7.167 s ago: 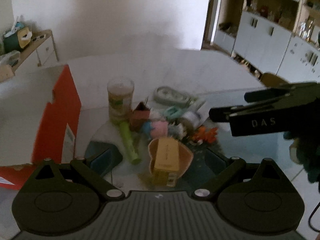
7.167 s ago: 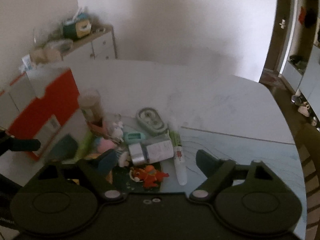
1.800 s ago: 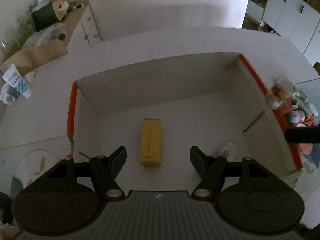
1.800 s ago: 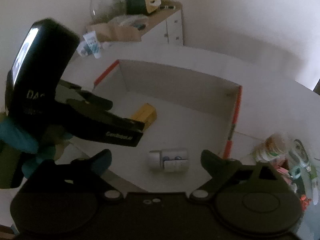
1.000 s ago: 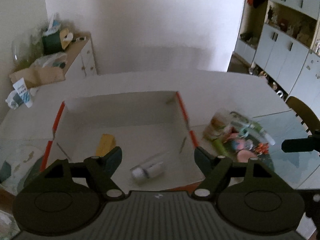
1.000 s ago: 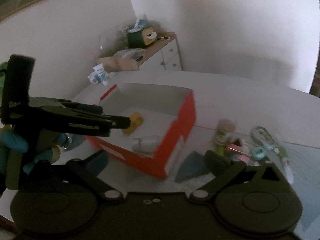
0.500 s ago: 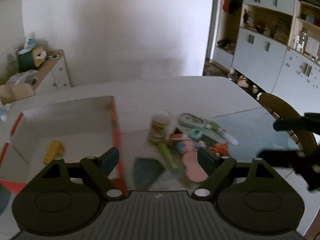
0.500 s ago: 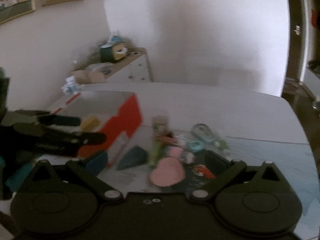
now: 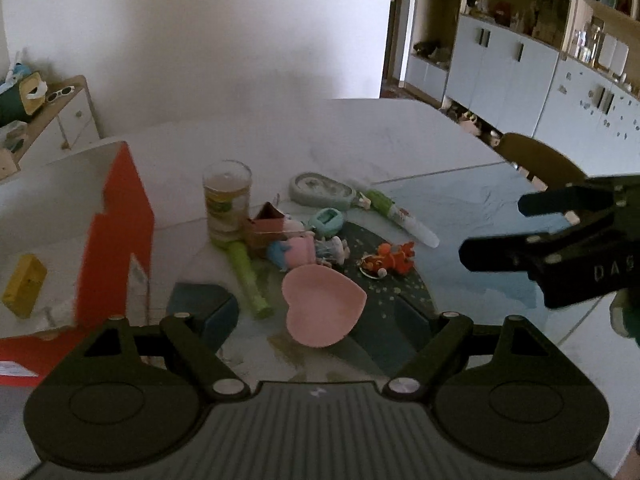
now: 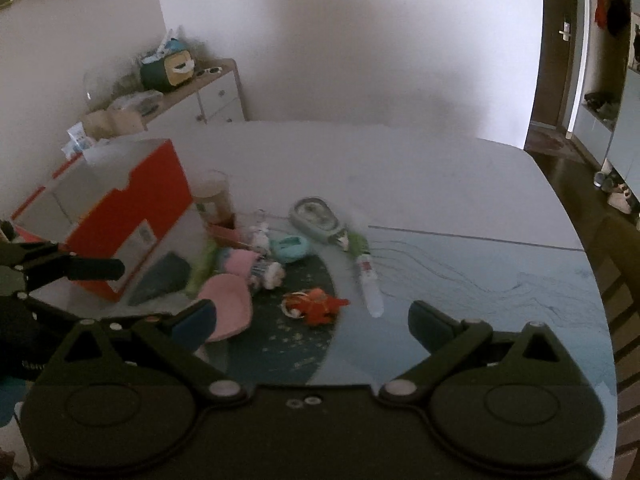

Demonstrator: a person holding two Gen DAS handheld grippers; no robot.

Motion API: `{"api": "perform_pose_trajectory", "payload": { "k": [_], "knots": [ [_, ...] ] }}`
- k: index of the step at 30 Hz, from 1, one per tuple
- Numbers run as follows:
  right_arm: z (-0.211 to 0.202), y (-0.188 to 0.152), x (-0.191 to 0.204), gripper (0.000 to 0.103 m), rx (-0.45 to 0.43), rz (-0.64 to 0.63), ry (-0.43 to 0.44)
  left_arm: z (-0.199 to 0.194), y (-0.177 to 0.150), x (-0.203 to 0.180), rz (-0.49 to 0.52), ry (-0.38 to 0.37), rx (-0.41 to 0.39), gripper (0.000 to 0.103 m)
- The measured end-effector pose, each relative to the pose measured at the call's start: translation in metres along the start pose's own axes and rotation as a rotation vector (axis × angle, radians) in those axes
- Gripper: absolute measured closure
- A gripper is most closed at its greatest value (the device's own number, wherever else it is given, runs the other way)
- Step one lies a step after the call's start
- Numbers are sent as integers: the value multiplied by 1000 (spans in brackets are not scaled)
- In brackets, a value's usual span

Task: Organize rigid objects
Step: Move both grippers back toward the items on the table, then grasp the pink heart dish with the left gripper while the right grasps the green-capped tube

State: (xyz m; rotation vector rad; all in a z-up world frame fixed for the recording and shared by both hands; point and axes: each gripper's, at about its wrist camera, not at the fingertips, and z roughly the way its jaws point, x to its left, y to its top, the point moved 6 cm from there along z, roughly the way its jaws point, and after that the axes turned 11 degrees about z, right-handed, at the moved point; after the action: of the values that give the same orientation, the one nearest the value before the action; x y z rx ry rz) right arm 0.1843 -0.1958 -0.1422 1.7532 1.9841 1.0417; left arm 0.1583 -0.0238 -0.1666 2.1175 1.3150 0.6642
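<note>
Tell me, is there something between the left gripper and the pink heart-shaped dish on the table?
Nothing visible. The pink heart-shaped dish lies just ahead of the open left gripper, empty between its fingers. The green tube lies beside the dish, not in the path.
</note>
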Motion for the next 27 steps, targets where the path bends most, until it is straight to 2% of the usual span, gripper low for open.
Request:
{"api": "perform_pose_trajectory", "payload": {
  "k": [10,15,20,27],
  "knots": [
    [40,4,-9,5,68,-86,28,44,-6,-11,-27,4,51,18],
    [59,16,-24,9,64,-48,3,59,-5,-16,-24,16,62,18],
    [80,24,-37,18,82,-30,-25,70,-4,-19,-13,31,76,18],
    [104,26,-41,28,113,-35,-15,85,-3,-13,-47,50,102,18]
  ]
}}
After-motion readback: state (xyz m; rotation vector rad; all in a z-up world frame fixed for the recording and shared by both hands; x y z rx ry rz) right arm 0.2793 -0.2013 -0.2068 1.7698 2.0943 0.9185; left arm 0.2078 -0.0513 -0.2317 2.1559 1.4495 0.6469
